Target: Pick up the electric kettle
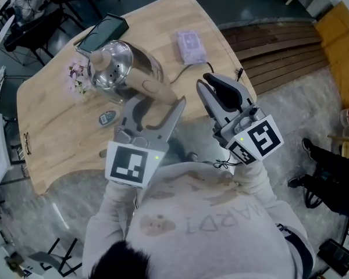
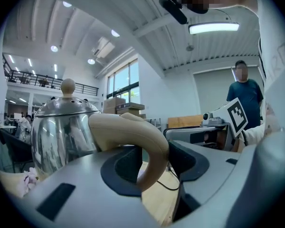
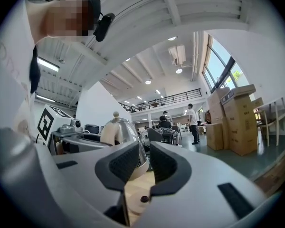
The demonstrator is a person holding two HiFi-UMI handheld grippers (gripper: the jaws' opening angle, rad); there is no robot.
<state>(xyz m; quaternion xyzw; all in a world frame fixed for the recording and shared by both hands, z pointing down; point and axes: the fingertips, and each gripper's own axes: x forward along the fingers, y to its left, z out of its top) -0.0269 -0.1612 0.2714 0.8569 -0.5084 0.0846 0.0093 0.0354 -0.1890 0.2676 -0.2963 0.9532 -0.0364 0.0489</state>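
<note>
Where the person's pale sleeves reach the near table edge, two handheld grippers are entered, each with its marker cube toward the body.

Left gripper (image 1: 157, 104): jaws spread wide, one on either side of the beige handle (image 1: 153, 89) of the electric kettle (image 1: 113, 63). The left gripper view shows the handle standing between the dark pads with a gap on the right-hand side, so it is not clamped.

Right gripper (image 1: 212, 85): held beside the left one, over the table's near right edge, apart from the kettle. Jaws narrowly parted, with nothing between them; the kettle is seen beyond the gap.

Electric kettle: polished steel body, domed lid with a knob, upright on the light wooden table (image 1: 52, 115), handle turned toward the person.

Small dark object (image 1: 106, 118): on the table, just beside the kettle's near side.

Pale flowers (image 1: 77, 77): left of the kettle.

Lilac box (image 1: 191, 45): beyond the right gripper, with a thin cord (image 1: 179, 74) running from it toward the kettle.

Dark flat case (image 1: 104, 31): at the far table edge, behind the kettle.
</note>
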